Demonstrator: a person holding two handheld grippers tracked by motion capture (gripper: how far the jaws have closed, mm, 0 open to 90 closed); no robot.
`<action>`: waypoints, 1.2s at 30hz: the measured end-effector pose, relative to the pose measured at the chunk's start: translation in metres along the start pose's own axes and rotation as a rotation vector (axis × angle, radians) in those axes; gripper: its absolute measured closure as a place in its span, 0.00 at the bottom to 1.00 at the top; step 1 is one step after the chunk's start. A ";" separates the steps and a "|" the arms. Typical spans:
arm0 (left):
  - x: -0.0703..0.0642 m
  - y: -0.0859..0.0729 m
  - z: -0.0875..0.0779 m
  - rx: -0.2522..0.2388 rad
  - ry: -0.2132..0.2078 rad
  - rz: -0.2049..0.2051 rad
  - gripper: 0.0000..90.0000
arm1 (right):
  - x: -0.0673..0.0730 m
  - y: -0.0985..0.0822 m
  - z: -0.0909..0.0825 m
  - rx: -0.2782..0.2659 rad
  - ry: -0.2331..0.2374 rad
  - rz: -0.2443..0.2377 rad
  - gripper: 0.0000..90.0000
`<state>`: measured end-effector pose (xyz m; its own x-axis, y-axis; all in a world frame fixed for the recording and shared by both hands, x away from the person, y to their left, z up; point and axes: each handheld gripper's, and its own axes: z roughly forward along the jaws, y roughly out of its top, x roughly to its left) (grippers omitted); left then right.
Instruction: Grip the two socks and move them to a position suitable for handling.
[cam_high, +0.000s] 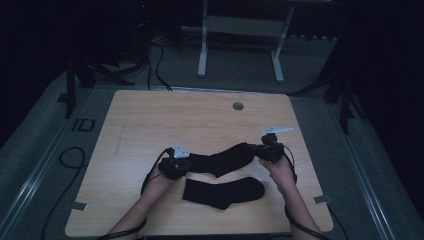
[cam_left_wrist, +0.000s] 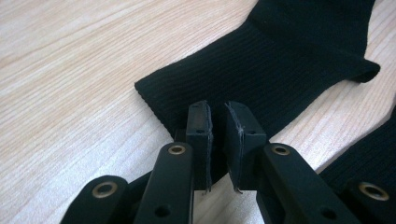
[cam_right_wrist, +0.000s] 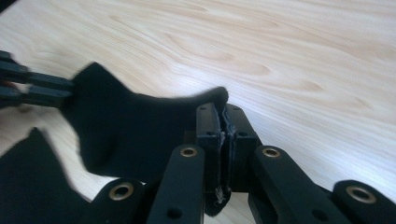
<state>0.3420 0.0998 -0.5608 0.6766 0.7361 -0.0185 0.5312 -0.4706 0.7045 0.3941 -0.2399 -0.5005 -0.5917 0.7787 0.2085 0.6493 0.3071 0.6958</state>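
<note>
Nearest the person, on the light wood table (cam_high: 150, 115), a black sock (cam_high: 222, 192) lies flat with its toe to the right. Just beyond it a second black sock (cam_high: 225, 159) is stretched between the two hands, seemingly lifted a little off the wood, though the dim high view leaves that unsure. The left tongs (cam_left_wrist: 217, 140) are clamped on its ribbed cuff end at the left; the pads sit close with the fabric pinched between them. The right tongs (cam_right_wrist: 223, 140) are pressed together on the toe end at the right, a fold of black cloth caught in them. Farther off, a round grommet (cam_high: 238, 106) sits near the table's far edge. No brand, label or writing can be read on either sock.
</note>
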 end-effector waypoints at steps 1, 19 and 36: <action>0.001 0.000 0.000 -0.001 -0.005 0.004 0.89 | -0.003 -0.002 0.000 0.006 -0.001 0.007 0.95; 0.002 0.004 0.003 0.007 -0.053 -0.012 0.80 | -0.044 -0.034 0.021 0.102 -0.130 0.062 0.72; -0.004 -0.018 -0.049 0.003 -0.026 -0.096 0.60 | 0.001 -0.033 -0.013 0.081 -0.015 -0.093 0.51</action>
<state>0.3045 0.1296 -0.5388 0.6359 0.7647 -0.1044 0.5957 -0.4003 0.6963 0.3661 -0.2565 -0.5150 -0.6448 0.7524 0.1348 0.6282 0.4212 0.6541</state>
